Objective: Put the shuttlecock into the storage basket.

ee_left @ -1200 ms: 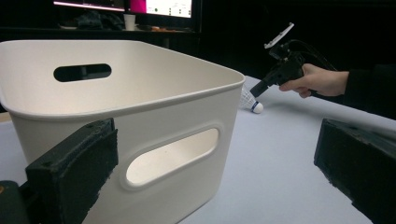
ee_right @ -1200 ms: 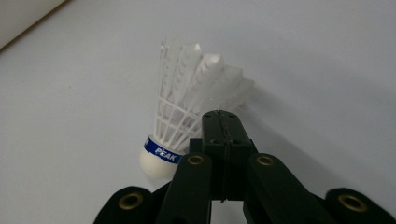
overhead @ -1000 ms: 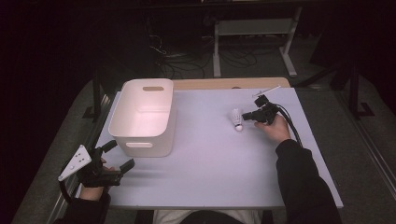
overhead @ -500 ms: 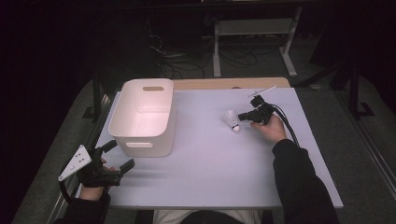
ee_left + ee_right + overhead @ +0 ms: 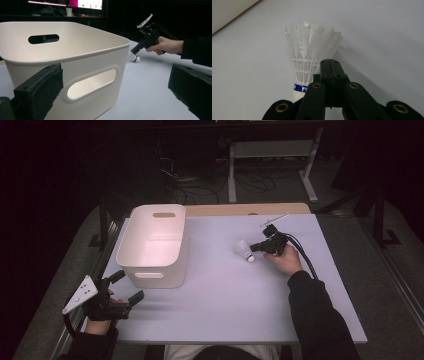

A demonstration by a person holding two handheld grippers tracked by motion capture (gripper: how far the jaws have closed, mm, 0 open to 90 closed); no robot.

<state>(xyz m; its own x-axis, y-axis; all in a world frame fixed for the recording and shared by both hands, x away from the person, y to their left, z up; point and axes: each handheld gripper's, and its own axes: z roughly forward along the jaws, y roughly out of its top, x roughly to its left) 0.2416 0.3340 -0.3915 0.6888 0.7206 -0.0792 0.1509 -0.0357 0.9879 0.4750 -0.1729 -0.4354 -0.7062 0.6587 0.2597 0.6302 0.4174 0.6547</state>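
A white plastic shuttlecock [image 5: 244, 250] with a blue band [image 5: 300, 88] above its cork is out on the pale table [image 5: 225, 300], right of centre. My right gripper [image 5: 253, 248] is shut, its tips [image 5: 329, 62] pinching the right edge of the skirt [image 5: 312, 40]; the cork points back toward the hand. In the left gripper view the shuttlecock [image 5: 132, 56] hangs tilted from that gripper [image 5: 134, 49], cork low near the table. My left gripper [image 5: 129, 285] stands open at the near left corner, nothing between its jaws, facing the white bin [image 5: 75, 57].
The white bin [image 5: 131, 251], with handle slots, stands left of centre and looks empty. A wooden strip [image 5: 240, 209] runs along the table's far edge. Dark floor, cables and a metal frame [image 5: 270, 150] lie beyond it.
My right gripper has shifted a little to the left, toward the bin, and the shuttlecock has gone with it. The left gripper has stayed where it was.
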